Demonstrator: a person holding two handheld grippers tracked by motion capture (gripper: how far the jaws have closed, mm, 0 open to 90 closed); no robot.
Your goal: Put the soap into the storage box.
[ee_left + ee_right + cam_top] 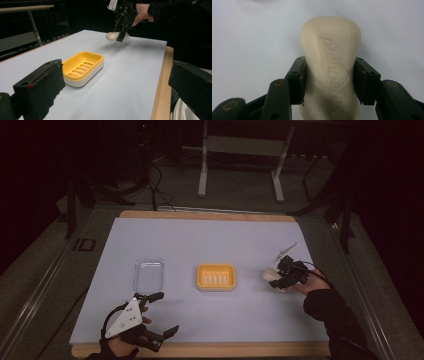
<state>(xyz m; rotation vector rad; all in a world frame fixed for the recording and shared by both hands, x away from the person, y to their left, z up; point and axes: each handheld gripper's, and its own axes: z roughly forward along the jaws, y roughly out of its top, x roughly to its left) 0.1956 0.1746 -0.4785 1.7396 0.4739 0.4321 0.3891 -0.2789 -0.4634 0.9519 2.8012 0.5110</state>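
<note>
My right hand-held gripper (278, 279) has the cream bar of soap (274, 276) pinched between its jaws, the black pads pressed flat on the bar's two long sides. Looking along those jaws in the right gripper view, the soap (330, 65) runs straight out ahead of me, its rounded end well past the fingertips and its stamped lettering facing up. From the left gripper view the bar (113, 36) sits just above the pale blue table (130, 75), with a soft shadow under it and the right hand-held gripper (121, 37) coming down on it from above.

The yellow soap dish (215, 276) lies at the middle of the table, to the left of the held soap and apart from it, slotted tray up. Further left there's a clear plastic lid (148, 273), flat on the table.

My left hand-held gripper (162, 312) rests near the front edge, just below that lid, jaws spread wide with nothing between them; through its own view the two black pads (40, 87) frame the yellow soap dish (82, 67)
</note>
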